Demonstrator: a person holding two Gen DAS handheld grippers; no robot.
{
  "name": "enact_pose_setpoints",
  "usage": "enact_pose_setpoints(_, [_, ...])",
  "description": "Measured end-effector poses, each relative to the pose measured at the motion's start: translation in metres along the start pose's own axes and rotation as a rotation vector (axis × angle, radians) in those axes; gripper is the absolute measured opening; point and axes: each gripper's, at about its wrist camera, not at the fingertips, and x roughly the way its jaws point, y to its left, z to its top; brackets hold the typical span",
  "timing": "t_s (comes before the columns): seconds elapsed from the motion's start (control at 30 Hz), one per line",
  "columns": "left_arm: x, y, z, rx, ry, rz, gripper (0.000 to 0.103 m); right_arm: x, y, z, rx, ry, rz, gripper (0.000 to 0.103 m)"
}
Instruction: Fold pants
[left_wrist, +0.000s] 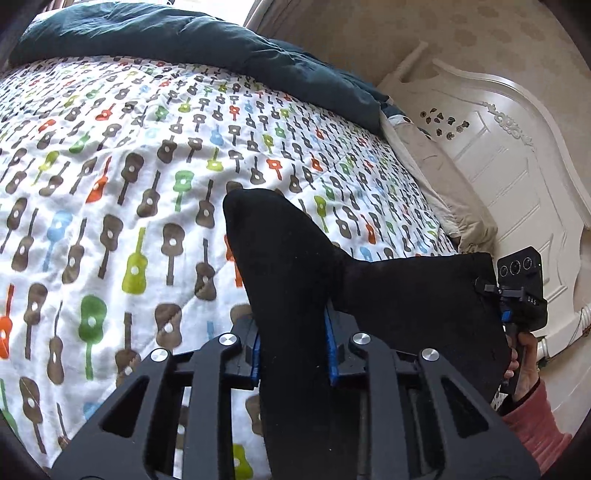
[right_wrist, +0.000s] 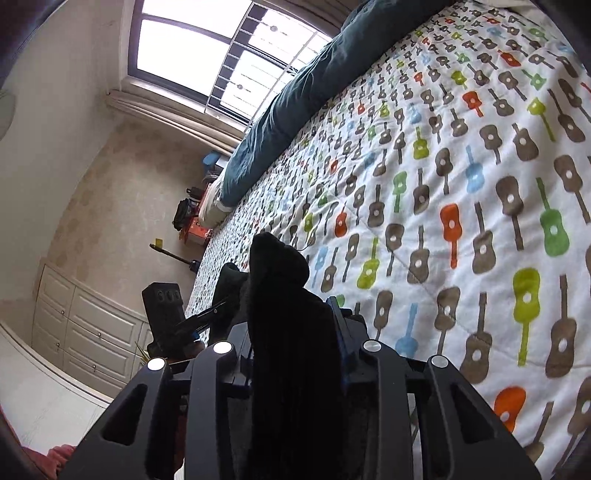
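Note:
The black pants (left_wrist: 288, 266) hang between my two grippers above the guitar-print bedspread (left_wrist: 110, 166). My left gripper (left_wrist: 293, 347) is shut on a bunch of the black cloth, which sticks up past the blue pads (left_wrist: 331, 343). The cloth stretches right to my right gripper (left_wrist: 517, 291), seen from outside with the hand on its handle. In the right wrist view my right gripper (right_wrist: 295, 332) is shut on the pants (right_wrist: 280, 280), a fold poking out above the fingers. The left gripper (right_wrist: 166, 314) shows at the left of that view.
A dark teal duvet (left_wrist: 184, 40) lies bunched along the far side of the bed, also in the right wrist view (right_wrist: 295, 110). A white carved headboard (left_wrist: 498, 155) and a beige pillow (left_wrist: 436, 184) are at the right. White drawers (right_wrist: 85, 325) and a window (right_wrist: 221, 48) are beyond the bed.

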Motion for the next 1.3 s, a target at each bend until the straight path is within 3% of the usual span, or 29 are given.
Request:
enact_pose_setpoints(0.23, [0.024, 0.013, 0.024, -0.015, 0.017, 0.045, 0.024, 0.026, -0.021, 0.034, 0.05, 0.002, -0.014, 0.031])
enact_pose_setpoints(0.4, [0.03, 0.026, 0.016, -0.065, 0.003, 0.004, 0.026, 0.03, -0.058, 0.026, 0.134, 0.005, 0.027, 0.031])
enact_pose_setpoints(1.07, [0.033, 0.032, 0.01, -0.088, -0.003, -0.008, 0.034, 0.018, -0.081, 0.01, 0.171, -0.016, 0.074, 0.031])
enact_pose_setpoints(1.3, [0.035, 0.036, 0.012, -0.096, 0.0, -0.005, 0.05, 0.012, -0.081, 0.006, 0.18, -0.023, 0.085, 0.033])
